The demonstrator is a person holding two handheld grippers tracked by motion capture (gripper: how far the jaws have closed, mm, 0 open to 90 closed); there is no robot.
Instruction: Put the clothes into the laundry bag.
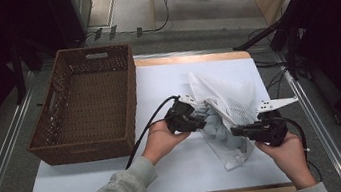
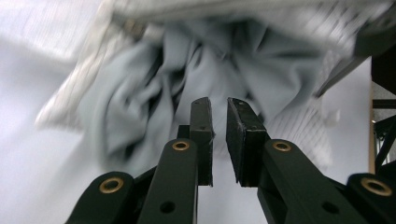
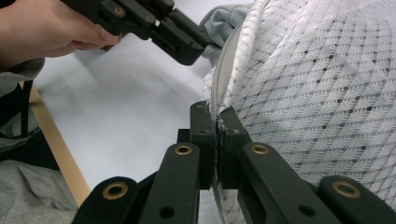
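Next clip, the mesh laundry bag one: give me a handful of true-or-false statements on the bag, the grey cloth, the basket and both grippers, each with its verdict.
1. The right gripper is clamped on the zipper edge of the white mesh bag. True.
2. The left gripper grips the grey cloth firmly. False: its jaws stand slightly apart with nothing between them, just in front of the cloth.
3. The wicker basket already holds the grey cloth. False: the basket is empty; the cloth is bunched in the bag's opening.
4. The basket stands to the left of the bag in the high view. True.
5. The mesh bag lies on the floor. False: it lies on the white table.
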